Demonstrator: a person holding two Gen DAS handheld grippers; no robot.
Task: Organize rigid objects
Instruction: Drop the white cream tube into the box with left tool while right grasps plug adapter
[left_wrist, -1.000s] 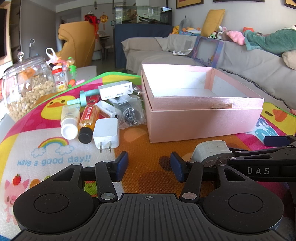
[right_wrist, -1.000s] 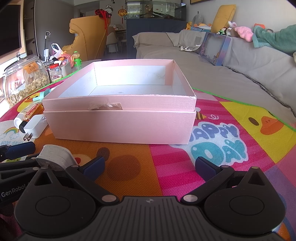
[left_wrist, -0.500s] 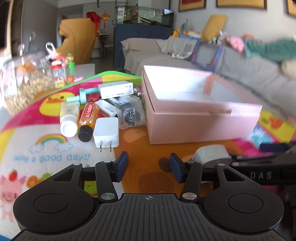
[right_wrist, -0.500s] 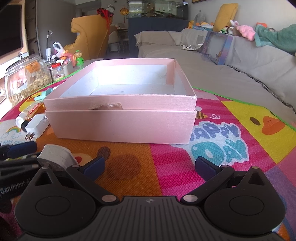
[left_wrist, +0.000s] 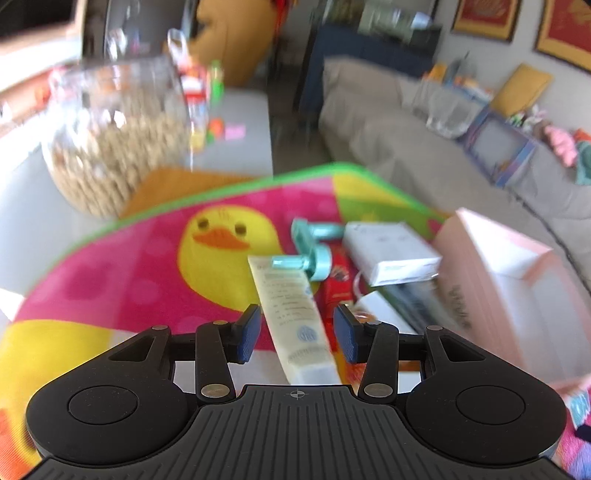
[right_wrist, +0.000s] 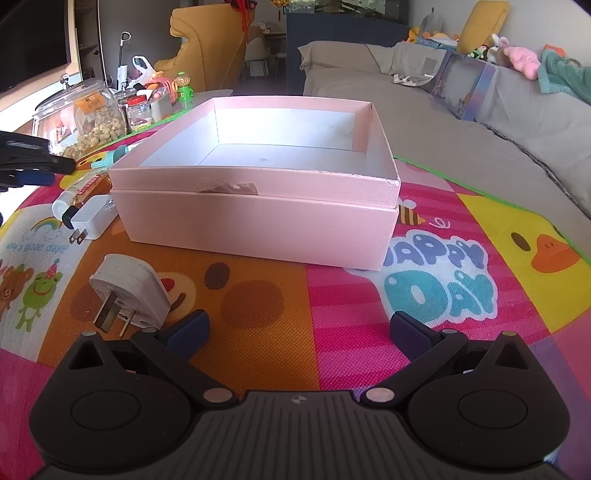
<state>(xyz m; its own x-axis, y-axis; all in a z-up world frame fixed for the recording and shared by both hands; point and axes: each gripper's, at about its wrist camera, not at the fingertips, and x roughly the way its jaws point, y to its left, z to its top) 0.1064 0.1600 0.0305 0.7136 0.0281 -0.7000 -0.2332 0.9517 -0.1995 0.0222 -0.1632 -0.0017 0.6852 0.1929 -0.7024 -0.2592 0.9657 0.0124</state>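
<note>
An empty pink box stands mid-mat; its corner shows in the blurred left wrist view. My left gripper is open, hovering with a cream tube lying between its fingers. Beside the tube are a teal pump piece, a white carton, a red-labelled bottle. My right gripper is wide open and empty above the mat in front of the box. A grey-white plug lies just left of it. A white charger lies left of the box.
A glass jar of nuts stands at the mat's far left edge, also in the right wrist view, with small bottles behind. A grey sofa runs behind and right of the colourful mat.
My left gripper has swung left and forward from beside the plug to over the cream tube. The right gripper has risen slightly, so the plug shows whole.
</note>
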